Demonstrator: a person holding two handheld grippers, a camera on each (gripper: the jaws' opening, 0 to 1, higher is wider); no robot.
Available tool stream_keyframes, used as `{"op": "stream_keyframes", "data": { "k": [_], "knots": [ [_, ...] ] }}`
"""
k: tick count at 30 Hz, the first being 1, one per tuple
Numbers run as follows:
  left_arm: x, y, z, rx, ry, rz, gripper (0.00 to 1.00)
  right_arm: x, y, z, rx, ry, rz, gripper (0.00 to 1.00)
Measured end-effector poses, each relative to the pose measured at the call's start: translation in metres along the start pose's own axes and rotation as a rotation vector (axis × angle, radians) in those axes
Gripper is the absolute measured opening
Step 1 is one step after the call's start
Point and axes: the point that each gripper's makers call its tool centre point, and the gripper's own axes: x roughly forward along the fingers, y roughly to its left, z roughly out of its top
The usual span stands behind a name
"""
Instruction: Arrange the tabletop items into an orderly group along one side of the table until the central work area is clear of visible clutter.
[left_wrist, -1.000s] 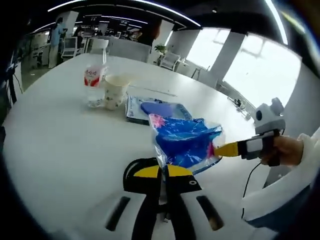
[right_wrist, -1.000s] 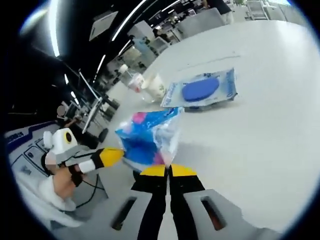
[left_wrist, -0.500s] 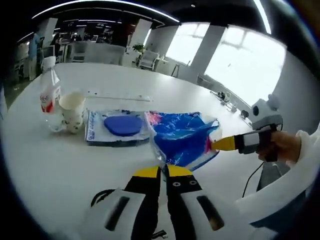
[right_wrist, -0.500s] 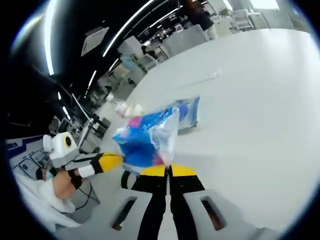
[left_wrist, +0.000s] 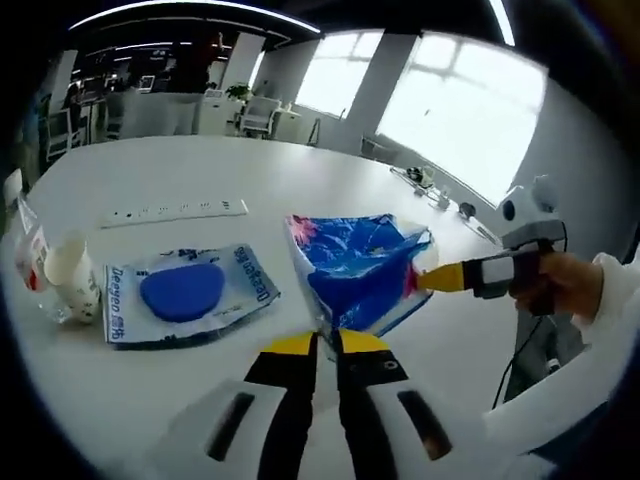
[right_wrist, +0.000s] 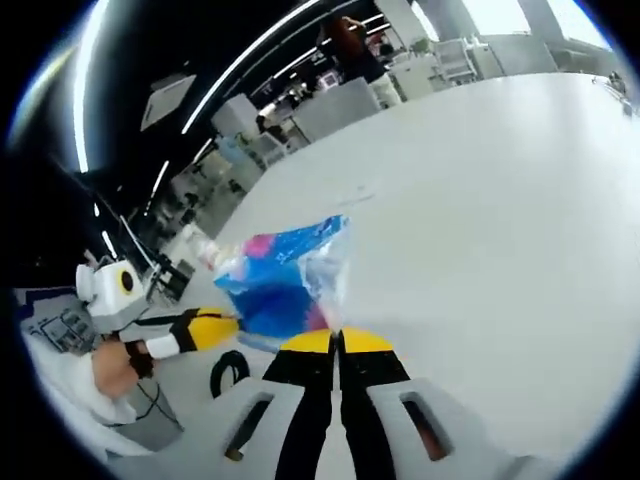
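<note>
I hold the blue bag (left_wrist: 360, 275) between both tongs, lifted off the white table (left_wrist: 300, 185). My left gripper (left_wrist: 323, 345) has its jaws pressed together on the bag's lower edge, at the bottom centre of the left gripper view. My right gripper (right_wrist: 336, 342) pinches the opposite edge, its yellow tips showing at mid right in the left gripper view.

The bag looks light, soft and crinkly, a thin glossy film that will sag and may slip, so I judge the flat seams at the rim the best hold, not the puffy middle.

In the left gripper view, a flat packet (left_wrist: 185, 293) with a blue disc lies at lower left, near a paper cup (left_wrist: 72, 280) and a bottle (left_wrist: 28, 262) at the left edge. A power strip (left_wrist: 178, 210) lies above them.

The table's far half is bare and wide, so there is room to carry the bag across. The near edge runs at lower right by my sleeve, and a black cable (right_wrist: 228, 372) loops beside it in the right gripper view, which I should keep off.
</note>
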Motion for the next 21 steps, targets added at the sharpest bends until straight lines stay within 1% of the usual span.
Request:
{"op": "stream_keyframes", "data": {
  "k": [4,6,9,12,16,20,21],
  "knots": [
    [0.015,-0.008,0.01,0.035,0.021,-0.011,0.04,-0.003,-0.01,0.018,-0.056,-0.007,-0.023,0.0],
    [0.02,-0.01,0.013,0.045,0.024,-0.015,0.05,-0.003,-0.014,0.022,-0.093,-0.003,-0.032,0.0],
    [0.03,-0.011,0.018,0.065,0.034,-0.016,0.04,-0.002,-0.023,0.029,-0.1,-0.003,-0.039,0.0],
    [0.036,-0.01,0.021,0.067,0.042,-0.016,0.03,0.0,-0.028,0.032,-0.101,-0.002,-0.043,0.0],
    [0.047,-0.008,0.023,0.072,0.064,-0.018,0.04,0.006,-0.037,0.032,-0.119,0.017,-0.051,0.0],
    [0.058,-0.004,0.023,0.07,0.081,-0.005,0.07,0.016,-0.043,0.033,-0.127,0.036,-0.051,0.0],
    [0.063,-0.001,0.022,0.068,0.09,0.008,0.08,0.021,-0.045,0.034,-0.133,0.042,-0.05,0.0]
  ]
}}
